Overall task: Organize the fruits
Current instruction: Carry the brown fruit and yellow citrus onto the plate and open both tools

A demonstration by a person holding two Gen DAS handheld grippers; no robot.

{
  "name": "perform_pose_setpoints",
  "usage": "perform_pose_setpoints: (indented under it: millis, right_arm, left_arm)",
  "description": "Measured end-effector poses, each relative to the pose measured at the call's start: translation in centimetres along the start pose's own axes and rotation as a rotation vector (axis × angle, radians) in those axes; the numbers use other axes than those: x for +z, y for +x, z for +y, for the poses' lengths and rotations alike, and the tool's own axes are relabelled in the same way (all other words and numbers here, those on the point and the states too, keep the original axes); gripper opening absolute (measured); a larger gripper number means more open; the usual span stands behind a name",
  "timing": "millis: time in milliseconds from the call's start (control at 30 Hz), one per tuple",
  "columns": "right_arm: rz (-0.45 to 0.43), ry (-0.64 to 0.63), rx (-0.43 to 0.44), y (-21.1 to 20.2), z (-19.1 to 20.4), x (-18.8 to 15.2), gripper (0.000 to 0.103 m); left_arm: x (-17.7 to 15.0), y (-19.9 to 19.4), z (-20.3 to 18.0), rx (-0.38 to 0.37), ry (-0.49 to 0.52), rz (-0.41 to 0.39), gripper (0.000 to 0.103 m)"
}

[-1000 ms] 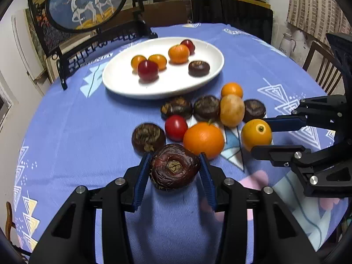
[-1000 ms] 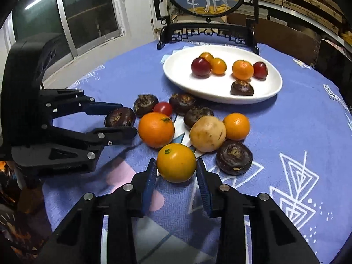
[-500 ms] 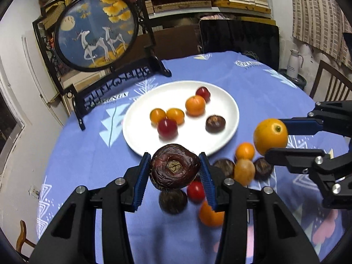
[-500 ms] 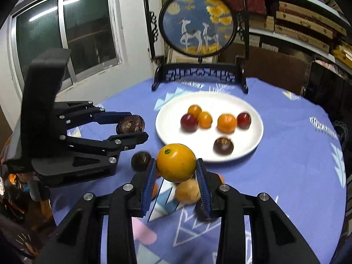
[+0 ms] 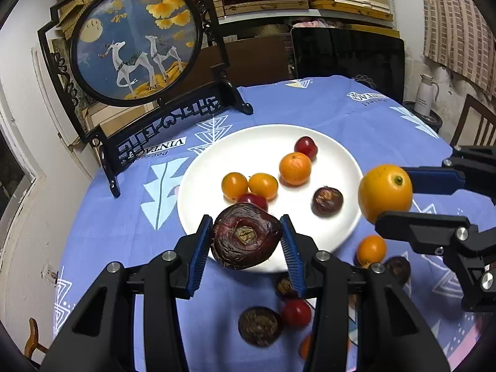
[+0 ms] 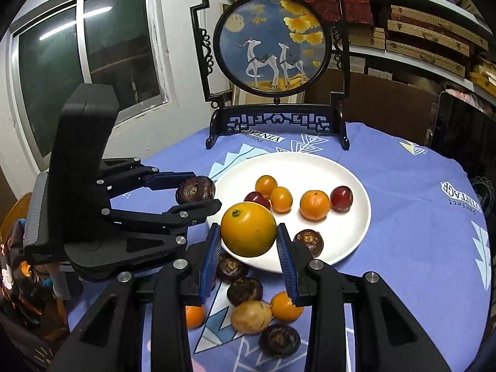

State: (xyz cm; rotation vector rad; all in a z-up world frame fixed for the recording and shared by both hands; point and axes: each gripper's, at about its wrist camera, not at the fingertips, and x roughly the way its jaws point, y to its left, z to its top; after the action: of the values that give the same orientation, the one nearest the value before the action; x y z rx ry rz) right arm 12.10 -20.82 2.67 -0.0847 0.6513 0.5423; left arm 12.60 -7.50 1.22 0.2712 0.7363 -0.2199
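Two handheld black grippers with blue ribbed pads are raised above a round table covered in a lilac-blue patterned tablecloth (image 5: 117,217), each carrying one fruit. The left gripper (image 5: 246,238) pinches a dark brown, wrinkled water chestnut (image 5: 246,235) between its pads, in the air over the near edge of a round white ceramic plate (image 5: 341,155). The right gripper (image 6: 249,241) pinches a smooth yellow-orange citrus fruit (image 6: 248,228) with a small green stem spot, also over the plate's near edge. From the right wrist camera, the left gripper (image 6: 198,193) and its water chestnut (image 6: 194,189) are just left of the plate (image 6: 359,226). From the left wrist camera, the right gripper (image 5: 390,200) and its citrus fruit (image 5: 385,191) are at the plate's right edge.

Six fruits lie on the plate: two small orange kumquat-like fruits (image 5: 249,185) side by side, a dark red cherry tomato (image 5: 254,200) touching them on the near side, a mandarin (image 5: 294,168), a second dark red fruit (image 5: 305,147) just beyond it, and a brown water chestnut (image 5: 327,201) on the near right.

Loose fruits on the cloth near the plate include several more dark water chestnuts (image 6: 245,290), small orange fruits (image 6: 285,307), a tan, potato-like round fruit (image 6: 251,316) and a red cherry tomato (image 5: 296,313).

At the far side of the table stands a round ornamental screen (image 6: 272,43) in a black carved frame, showing two white deer under yellow leaves and a moon on blue. Behind it are shelves of stacked flat boxes (image 6: 427,40); a dark window (image 6: 83,62) is on the left.
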Motion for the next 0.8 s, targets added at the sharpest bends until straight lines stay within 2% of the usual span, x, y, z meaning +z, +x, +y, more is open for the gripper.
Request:
perform_pose_setpoints:
  millis: [167,433,533,800]
  right_arm:
    - [-0.011,0.043,0.007,1.2,-1.2,0.5,0.037]
    - [-0.018,0.080,-0.038,3.2,-3.7,1.8,0.037]
    - [-0.019,0.111,-0.029,4.5,-4.4,2.3,0.037]
    - [0.045,0.121,-0.010,8.4,-4.6,2.1,0.037]
  left_arm:
    - [1.0,1.6,1.0,0.006,-0.032,0.005,0.043]
    - [2.6,4.7,3.8,0.050,-0.078,0.037,0.043]
    - [3.6,5.8,4.5,0.037,-0.123,0.042,0.043]
    - [3.7,8.9,3.6,0.035,-0.114,0.089,0.043]
